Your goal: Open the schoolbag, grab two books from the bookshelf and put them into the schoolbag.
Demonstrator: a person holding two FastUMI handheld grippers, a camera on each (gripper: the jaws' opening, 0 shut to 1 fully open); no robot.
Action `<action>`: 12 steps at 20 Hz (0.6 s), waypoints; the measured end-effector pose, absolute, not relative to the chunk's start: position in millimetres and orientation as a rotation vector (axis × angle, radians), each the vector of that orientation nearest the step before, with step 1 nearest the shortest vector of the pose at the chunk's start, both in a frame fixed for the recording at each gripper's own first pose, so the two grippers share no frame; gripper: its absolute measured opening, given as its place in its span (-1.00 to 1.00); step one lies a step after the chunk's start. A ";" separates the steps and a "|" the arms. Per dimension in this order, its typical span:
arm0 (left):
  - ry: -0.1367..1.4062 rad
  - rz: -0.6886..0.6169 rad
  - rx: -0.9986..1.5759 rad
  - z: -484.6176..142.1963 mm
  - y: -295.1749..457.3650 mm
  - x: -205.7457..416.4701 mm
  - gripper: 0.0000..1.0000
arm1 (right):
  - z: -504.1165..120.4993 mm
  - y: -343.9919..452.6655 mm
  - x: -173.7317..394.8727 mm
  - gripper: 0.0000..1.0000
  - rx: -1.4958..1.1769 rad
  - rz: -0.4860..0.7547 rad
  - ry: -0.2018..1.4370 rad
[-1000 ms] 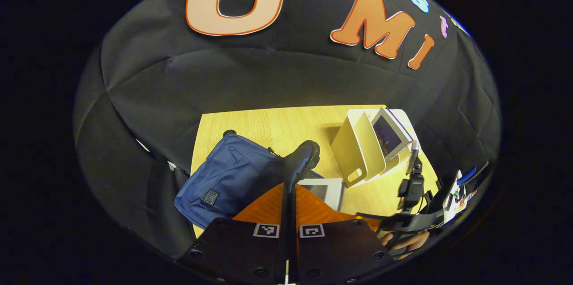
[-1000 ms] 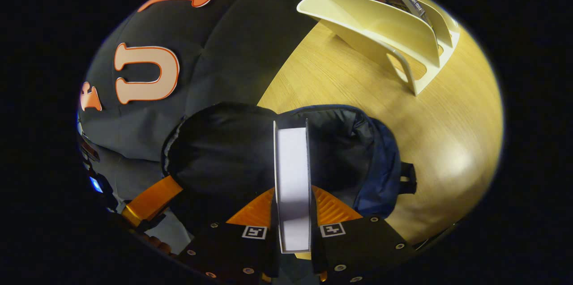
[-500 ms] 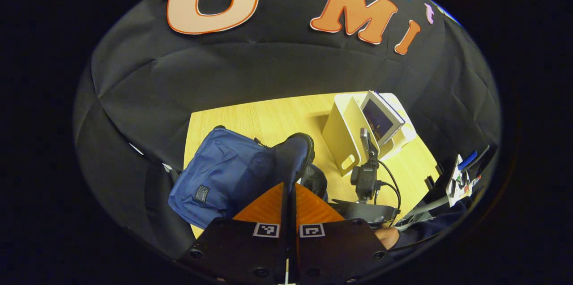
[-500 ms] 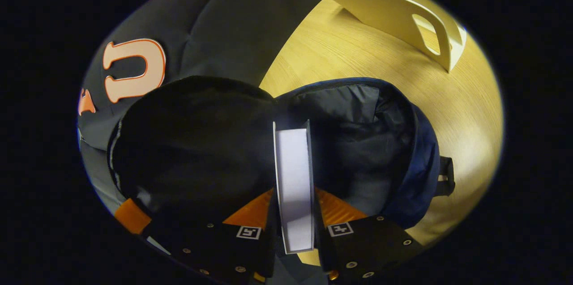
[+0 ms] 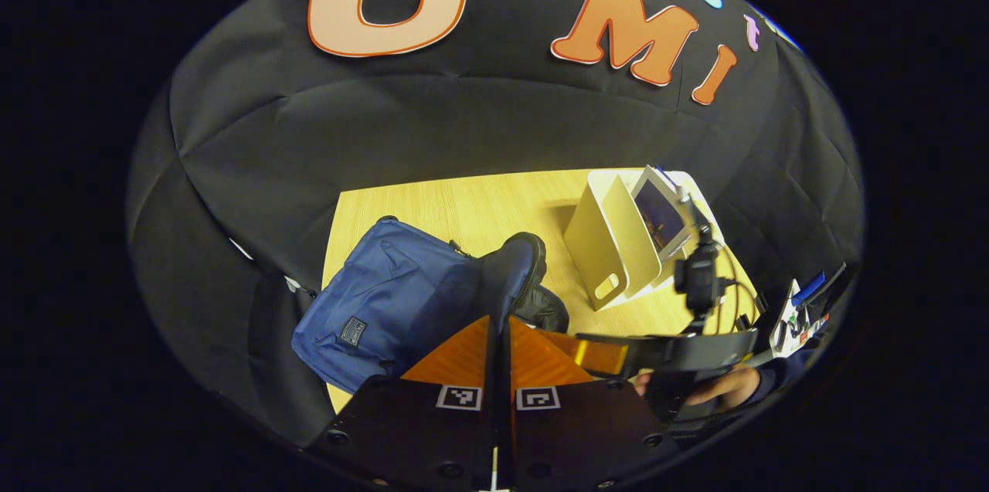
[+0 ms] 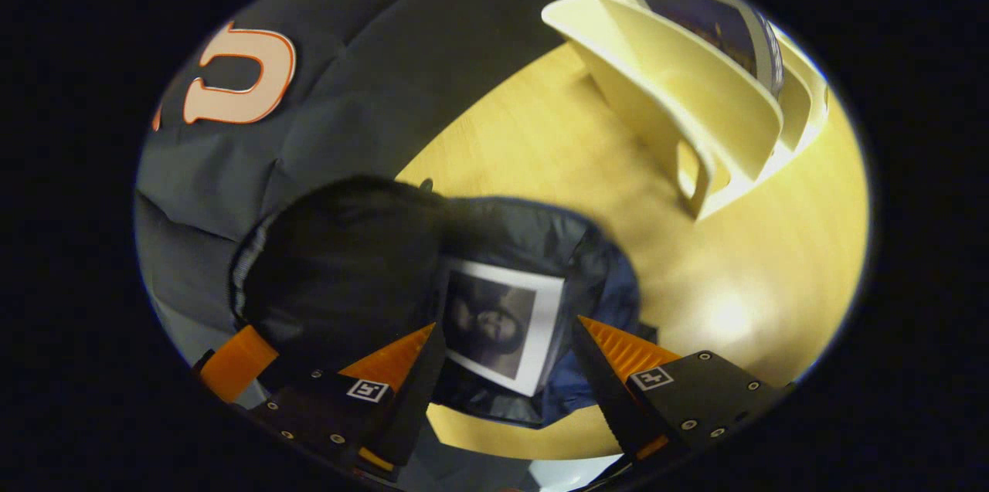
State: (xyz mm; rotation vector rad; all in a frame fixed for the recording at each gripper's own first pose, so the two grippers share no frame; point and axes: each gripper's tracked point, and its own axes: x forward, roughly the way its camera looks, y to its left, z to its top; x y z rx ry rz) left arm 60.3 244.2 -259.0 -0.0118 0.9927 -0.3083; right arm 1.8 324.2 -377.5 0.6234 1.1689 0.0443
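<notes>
Right gripper fingers spread wide above book lying inside schoolbag; left gripper fingers pinch its flap.

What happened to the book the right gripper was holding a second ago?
The right gripper let go: its fingers spread apart and pulled back, and the book now lies inside the open schoolbag. The left gripper stays shut on the bag's flap, holding it up. The bookshelf on the table still holds another book.
</notes>
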 end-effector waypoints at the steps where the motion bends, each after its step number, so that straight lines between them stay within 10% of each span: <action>1: 1.001 -0.310 -0.001 -262.1 242.4 57.6 -0.96 | -367.1 308.4 3.3 0.93 0.579 0.038 1.148; 12: 1.035 -0.324 0.004 -286.4 222.2 51.0 -0.96 | -271.0 115.3 52.2 0.94 0.128 -0.103 0.945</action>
